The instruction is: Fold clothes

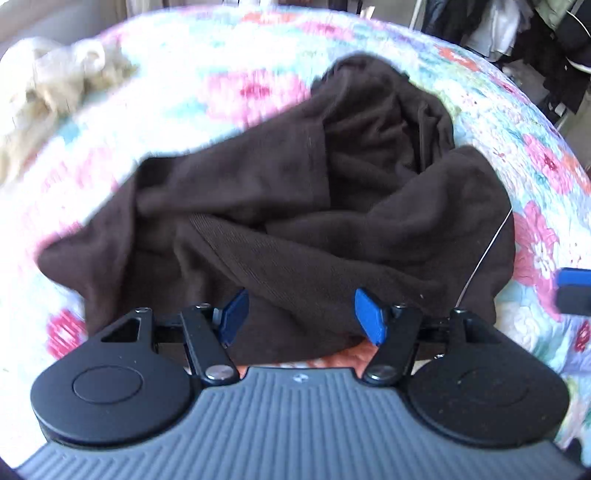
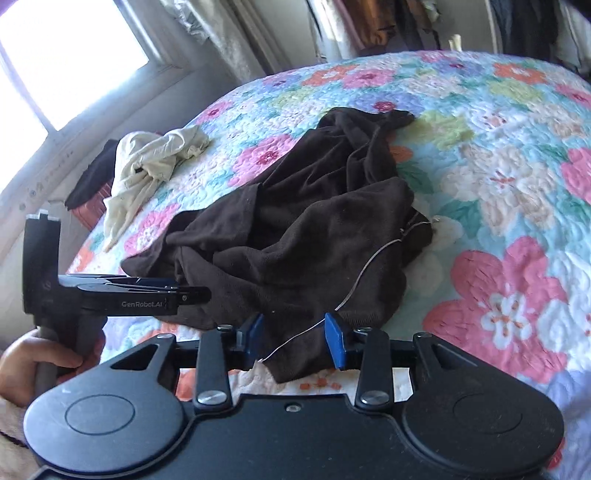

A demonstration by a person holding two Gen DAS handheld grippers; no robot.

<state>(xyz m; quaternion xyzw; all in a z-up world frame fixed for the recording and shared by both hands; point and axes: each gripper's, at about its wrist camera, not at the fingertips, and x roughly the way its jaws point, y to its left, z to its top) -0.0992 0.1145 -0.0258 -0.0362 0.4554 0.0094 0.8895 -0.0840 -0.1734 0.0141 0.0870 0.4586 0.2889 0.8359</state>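
A dark brown garment (image 1: 288,221) lies crumpled on the floral quilt (image 1: 229,85); it also shows in the right wrist view (image 2: 295,229). A thin white thread (image 2: 365,269) runs across its near right part. My left gripper (image 1: 301,314) is open, its blue fingertips (image 1: 369,314) astride the garment's near edge. My right gripper (image 2: 295,343) is open too, its jaws either side of the garment's near corner. The left gripper also shows from the side in the right wrist view (image 2: 184,291), at the garment's left edge.
A crumpled cream garment (image 2: 147,166) lies at the far left of the bed, also in the left wrist view (image 1: 48,88). A dark cloth (image 2: 92,173) hangs beyond it by the window wall. Hanging clothes (image 1: 535,33) stand past the bed's far side.
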